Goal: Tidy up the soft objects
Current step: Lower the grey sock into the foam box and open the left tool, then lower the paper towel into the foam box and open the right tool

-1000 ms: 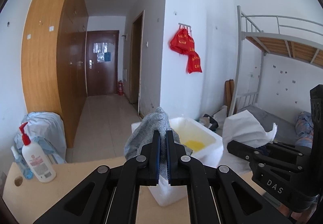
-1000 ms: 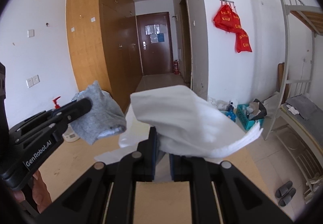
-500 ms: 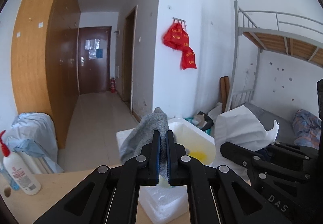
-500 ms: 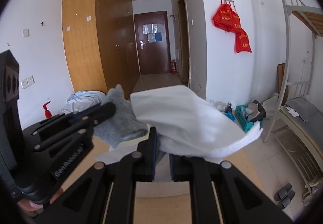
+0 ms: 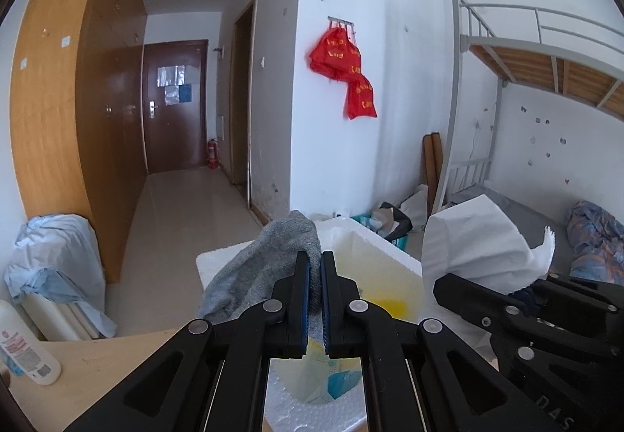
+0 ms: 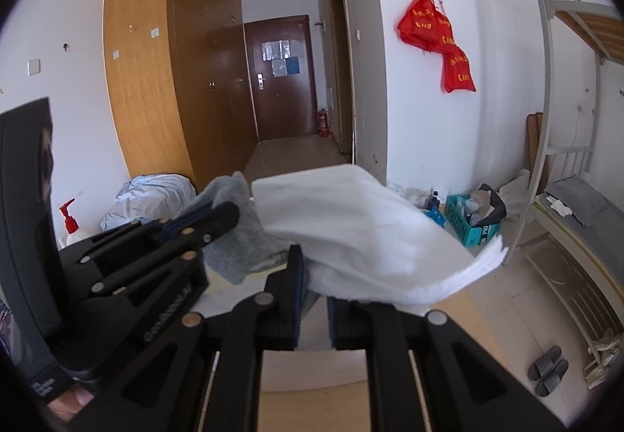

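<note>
Dormitory desk [image 5: 117, 358]: left tongs [image 5: 315, 268] clamp grey cloth [image 5: 261, 268], right tongs [image 6: 312, 276] seemingly white cloth [image 6: 362, 233].

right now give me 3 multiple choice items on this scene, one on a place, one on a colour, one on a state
1. Where is the foam box?
A. on the bunk bed
B. on the table, just ahead of the left gripper
C. on the hallway floor

2. What colour is the cloth in the left gripper?
A. red
B. yellow
C. grey

3. How is the right gripper?
A. shut on the white cloth
B. open and empty
C. shut on a bottle

Answers:
1 B, the box sits beyond its fingertips.
2 C, the grey cloth drapes over the fingers.
3 A, white fabric is pinched between its pads.
</note>
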